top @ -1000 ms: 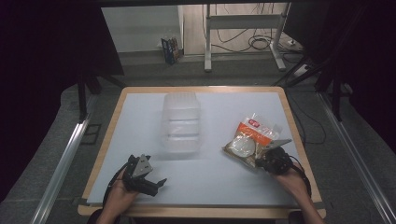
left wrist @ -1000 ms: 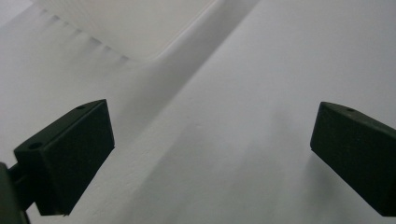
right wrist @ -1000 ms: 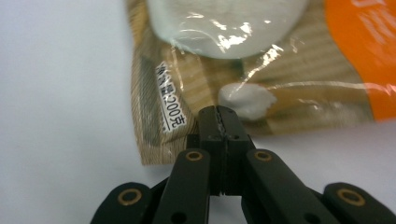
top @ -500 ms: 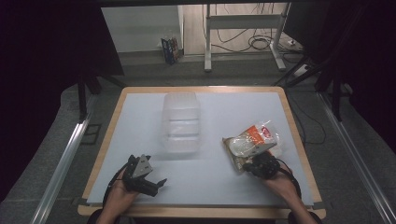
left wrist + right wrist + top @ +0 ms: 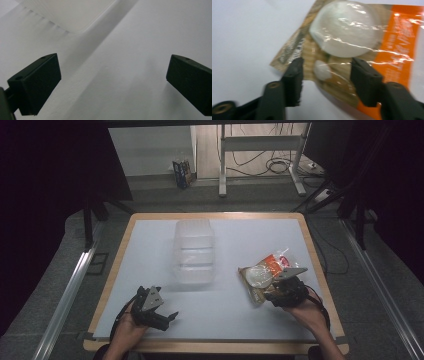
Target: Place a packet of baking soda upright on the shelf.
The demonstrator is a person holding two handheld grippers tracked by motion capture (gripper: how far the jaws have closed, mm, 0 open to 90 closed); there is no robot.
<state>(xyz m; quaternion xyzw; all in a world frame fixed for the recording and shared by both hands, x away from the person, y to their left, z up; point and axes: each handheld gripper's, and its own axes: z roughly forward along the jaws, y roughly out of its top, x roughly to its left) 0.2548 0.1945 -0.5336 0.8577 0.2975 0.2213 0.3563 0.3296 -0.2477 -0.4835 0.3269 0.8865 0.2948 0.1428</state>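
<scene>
Snack packet (image 5: 362, 47) edge lies between right gripper (image 5: 325, 72) jaws just opening.

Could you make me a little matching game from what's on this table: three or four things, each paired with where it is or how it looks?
Things:
1. snack packet
2. clear plastic container
3. left gripper
4. right gripper

Descriptions:
A. see-through, at the table's middle
B. jaws wide apart over bare white tabletop
C. orange and tan wrapper, round white pieces inside
D. jaws just opening, packet corner between them

Pairs: 1-C, 2-A, 3-B, 4-D
</scene>
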